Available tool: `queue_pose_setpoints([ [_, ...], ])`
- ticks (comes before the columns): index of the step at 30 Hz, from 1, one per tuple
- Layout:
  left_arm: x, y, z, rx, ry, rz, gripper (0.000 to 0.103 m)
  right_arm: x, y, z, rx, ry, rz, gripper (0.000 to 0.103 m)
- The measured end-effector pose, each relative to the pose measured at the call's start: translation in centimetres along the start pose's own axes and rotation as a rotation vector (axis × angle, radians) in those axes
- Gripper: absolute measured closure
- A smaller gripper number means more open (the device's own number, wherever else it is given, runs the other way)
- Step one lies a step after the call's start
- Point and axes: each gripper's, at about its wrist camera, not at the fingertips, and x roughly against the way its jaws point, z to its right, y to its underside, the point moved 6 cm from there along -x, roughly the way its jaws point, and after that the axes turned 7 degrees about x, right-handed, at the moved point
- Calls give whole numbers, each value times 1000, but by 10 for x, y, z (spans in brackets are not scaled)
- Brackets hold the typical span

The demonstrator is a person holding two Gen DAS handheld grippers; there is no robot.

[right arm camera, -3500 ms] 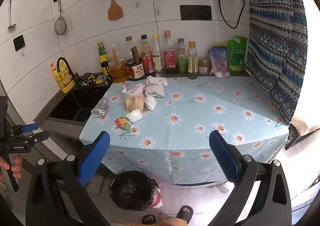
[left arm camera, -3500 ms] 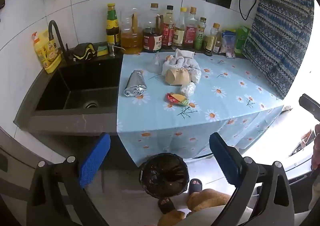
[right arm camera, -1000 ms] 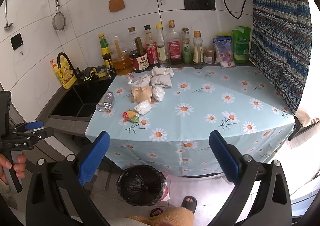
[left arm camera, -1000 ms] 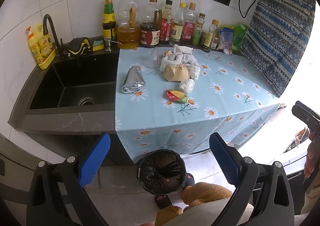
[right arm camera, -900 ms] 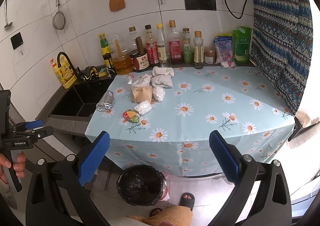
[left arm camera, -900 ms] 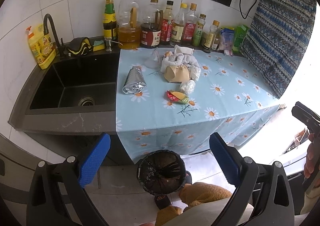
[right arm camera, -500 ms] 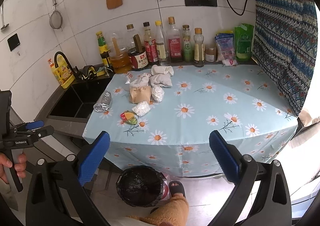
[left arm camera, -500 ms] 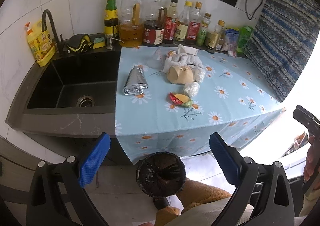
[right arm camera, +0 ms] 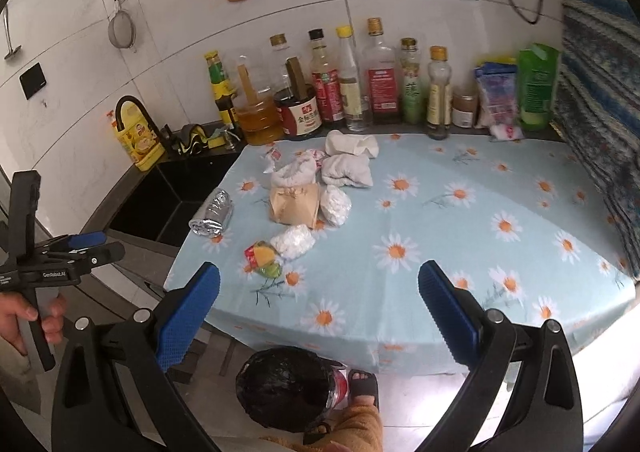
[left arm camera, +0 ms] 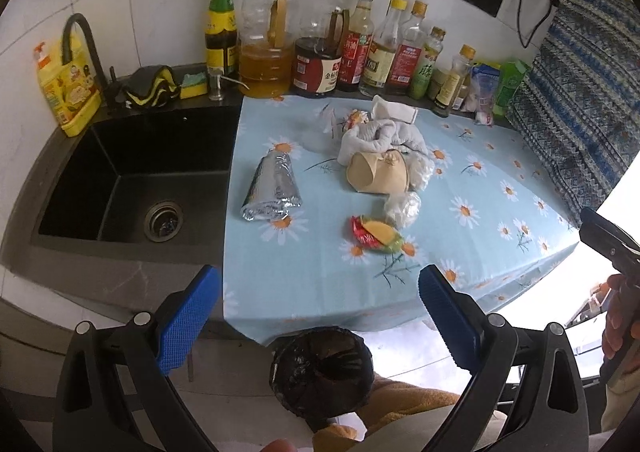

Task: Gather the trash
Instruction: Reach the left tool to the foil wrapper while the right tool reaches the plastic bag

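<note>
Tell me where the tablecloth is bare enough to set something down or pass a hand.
The cloth's right half is bare, between the white rags, the patterned curtain and the front edge. A narrower bare strip runs along the front edge, below the candy wrapper. It is crowded back-left: foil roll, paper cup, plastic wads, bottle row.

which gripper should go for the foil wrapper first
Left. The left gripper faces the sink side, where the foil wrapper lies; the right gripper points further right. Both are open and empty.
</note>
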Motion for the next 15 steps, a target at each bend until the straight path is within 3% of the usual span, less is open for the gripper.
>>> queue_pose_setpoints([
  [6,-38,-21,-10,0,-33,-39,7,-49,-20,16,36,-50,-57,5],
  [15,-92,-45,-22,27,-67,-117,7,-129,-42,36,79,-116,-150,17],
])
